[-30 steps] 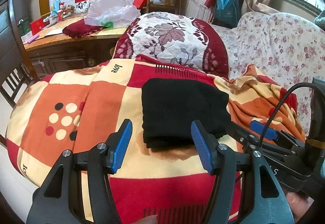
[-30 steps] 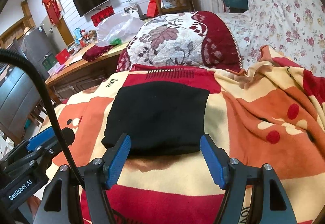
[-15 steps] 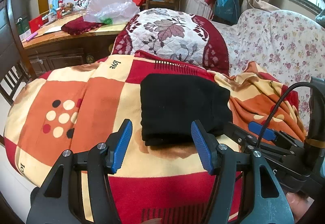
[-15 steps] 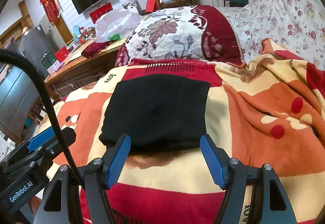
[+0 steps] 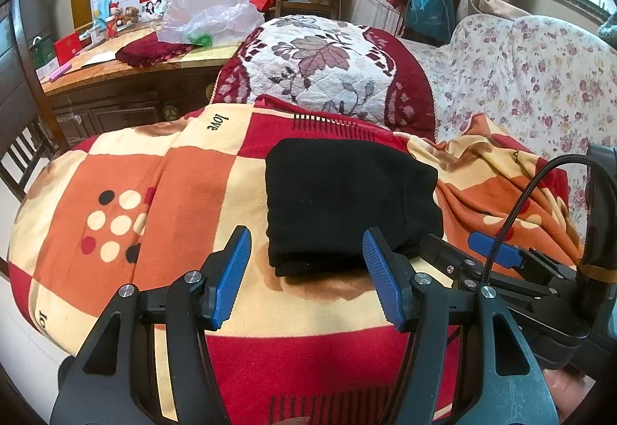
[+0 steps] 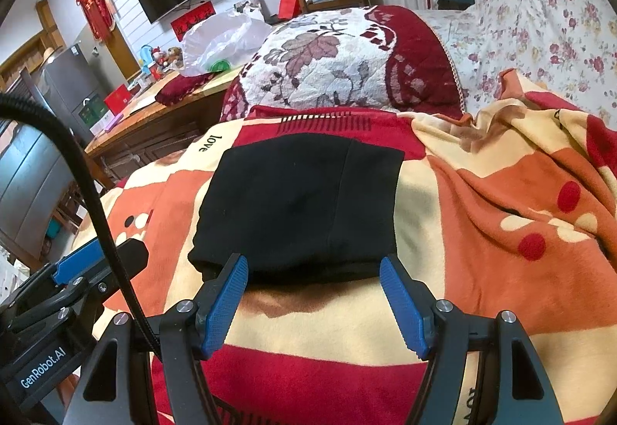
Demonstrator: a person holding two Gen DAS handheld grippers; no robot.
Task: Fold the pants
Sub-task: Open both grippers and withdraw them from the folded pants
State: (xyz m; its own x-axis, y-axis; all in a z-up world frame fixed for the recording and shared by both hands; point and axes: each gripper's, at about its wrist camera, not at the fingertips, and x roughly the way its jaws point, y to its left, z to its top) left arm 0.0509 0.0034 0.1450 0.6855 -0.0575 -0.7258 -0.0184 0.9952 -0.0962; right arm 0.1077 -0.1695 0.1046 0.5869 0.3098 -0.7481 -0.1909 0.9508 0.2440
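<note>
On the checked blanket [image 5: 162, 193] just beyond my fingertips lie the black pants [image 5: 339, 205], folded into a thick rectangle; how many layers it has I cannot tell, the cloth being too dark. My left gripper [image 5: 306, 270] hangs released, jaws wide, holding nothing. My right gripper [image 6: 314, 299] is spread likewise, its near edge cut off. Far left, a clear plastic bag [image 5: 208, 16] sits on a wooden table [image 5: 115, 74], contents blurred.
</note>
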